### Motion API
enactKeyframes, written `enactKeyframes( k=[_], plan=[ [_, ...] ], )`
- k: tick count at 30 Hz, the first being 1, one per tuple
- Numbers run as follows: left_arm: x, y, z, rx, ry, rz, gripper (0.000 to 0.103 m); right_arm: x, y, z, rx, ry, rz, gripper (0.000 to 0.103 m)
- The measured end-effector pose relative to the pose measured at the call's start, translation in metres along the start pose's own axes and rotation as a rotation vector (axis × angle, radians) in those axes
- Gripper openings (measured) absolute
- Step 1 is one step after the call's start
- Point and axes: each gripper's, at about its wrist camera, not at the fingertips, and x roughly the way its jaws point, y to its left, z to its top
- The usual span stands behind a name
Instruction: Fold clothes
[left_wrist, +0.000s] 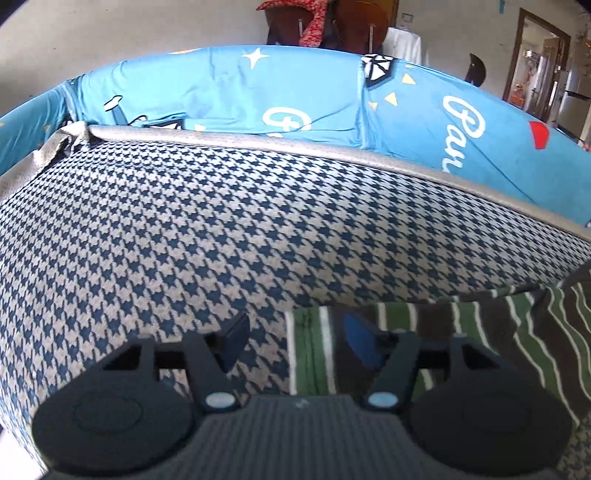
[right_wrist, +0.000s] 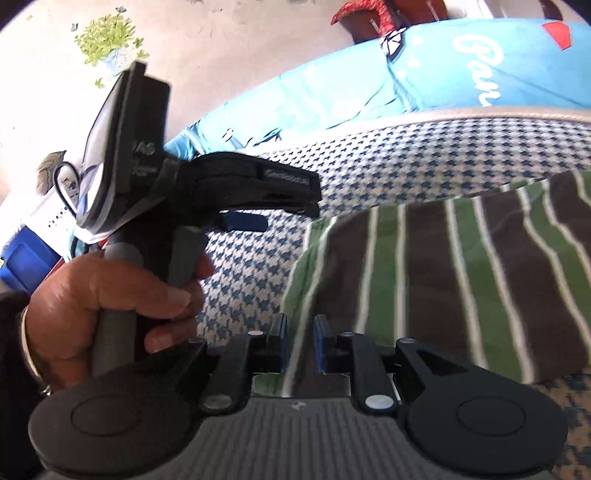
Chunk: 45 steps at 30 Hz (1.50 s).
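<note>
**Striped garment lying on the houndstooth surface, one pair of tongs released, the other pinching its edge**

The striped garment (left_wrist: 461, 332), banded in green, brown and white, is lying on the blue-and-white houndstooth surface (left_wrist: 221, 229), toward the near right of the left wrist view; its left edge is running straight down toward the camera.

The left tongs (left_wrist: 297, 341) are standing released, their two fingers well apart; the left finger is hanging over bare houndstooth, the right finger over the garment, and the garment's edge is lying between them without either pad pressing on it.

The right tongs (right_wrist: 300, 341) are standing narrow, with only a slim gap; the garment's left edge (right_wrist: 443, 266) is running up through that gap, and the blue pads are sitting against it on both sides, so the tongs are grasping the cloth.

In the right wrist view the person's left hand (right_wrist: 110, 295) is wrapping around the grey handle of the other gripper, which is pointing across the surface just left of the garment; a bangle is showing at the wrist.

Behind the surface a bright blue printed sheet (left_wrist: 258, 92) is stretching across; beyond it a red patterned cloth (left_wrist: 314, 22) is hanging against dark wood.
</note>
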Motion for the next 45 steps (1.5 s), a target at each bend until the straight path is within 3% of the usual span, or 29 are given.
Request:
enactKeyframes(
  k=[2, 10, 14, 24, 31, 40, 45],
  plan=[
    [0.001, -0.008, -0.001, 0.008, 0.002, -0.021, 0.071, -0.009, -0.005, -0.003, 0.007, -0.013, -0.028, 0.018],
    [0.006, -0.048, -0.013, 0.081, 0.031, -0.087, 0.076, -0.039, -0.039, -0.007, 0.050, -0.058, -0.159, 0.018],
    [0.011, -0.062, -0.017, 0.098, 0.047, -0.106, 0.086, -0.052, -0.056, 0.001, 0.112, -0.086, -0.224, 0.018],
    [0.014, -0.080, -0.028, 0.160, 0.041, -0.125, 0.092, -0.093, -0.119, 0.038, 0.191, -0.113, -0.351, 0.019],
    [0.018, -0.085, -0.032, 0.185, 0.025, -0.122, 0.095, -0.104, -0.160, 0.060, 0.201, -0.101, -0.390, 0.019],
    [0.024, -0.093, -0.034, 0.193, 0.034, -0.158, 0.098, -0.124, -0.219, 0.066, 0.260, -0.049, -0.481, 0.019],
    [0.025, -0.101, -0.036, 0.207, 0.032, -0.183, 0.099, -0.132, -0.238, 0.066, 0.290, -0.062, -0.539, 0.019]
  ],
)
